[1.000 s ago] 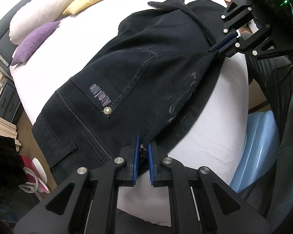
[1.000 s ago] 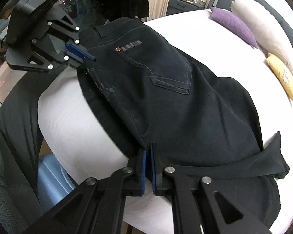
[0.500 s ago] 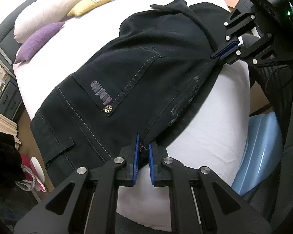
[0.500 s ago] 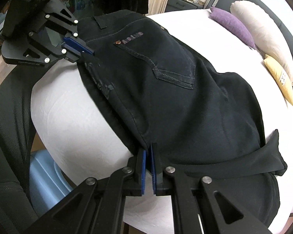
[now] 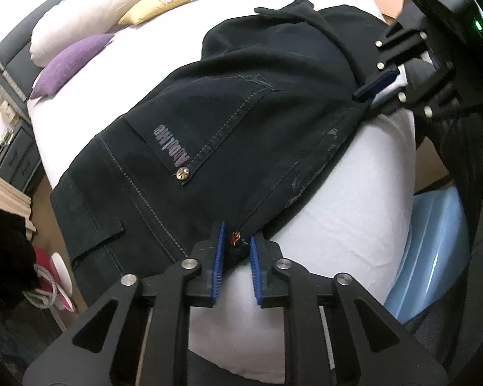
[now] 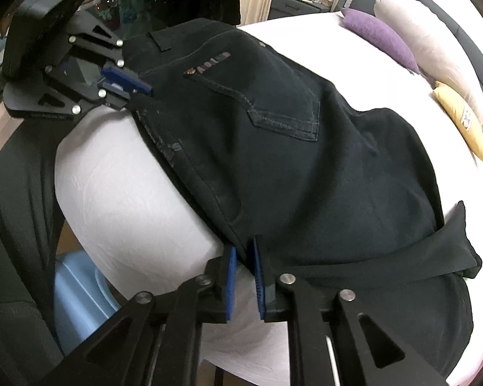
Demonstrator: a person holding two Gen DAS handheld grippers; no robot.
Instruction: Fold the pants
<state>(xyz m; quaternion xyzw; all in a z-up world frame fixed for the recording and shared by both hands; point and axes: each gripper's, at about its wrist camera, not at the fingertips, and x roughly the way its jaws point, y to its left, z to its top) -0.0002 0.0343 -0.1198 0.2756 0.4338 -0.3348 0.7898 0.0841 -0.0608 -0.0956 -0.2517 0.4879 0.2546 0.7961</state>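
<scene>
Black pants (image 5: 241, 128) lie folded lengthwise on the white bed (image 5: 354, 209), back pocket with a purple logo facing up; they also show in the right wrist view (image 6: 306, 167). My left gripper (image 5: 236, 244) has its jaws parted at the waistband's near corner, with cloth still lying between the blue pads. It shows in the right wrist view (image 6: 127, 87) at the waist end. My right gripper (image 6: 244, 257) is open at the pants' near edge, further down the legs. It shows in the left wrist view (image 5: 375, 85) too.
A white pillow (image 5: 90, 9), a yellow pillow (image 5: 161, 3) and a purple pillow (image 5: 71, 64) lie at the bed's far side. A light blue bin (image 5: 431, 257) stands on the floor beside the bed. A dark nightstand (image 5: 16, 157) is at the left.
Both grippers, shut on the pants' near edge before, have opened their jaws. The pants have settled flatter on the bed.
</scene>
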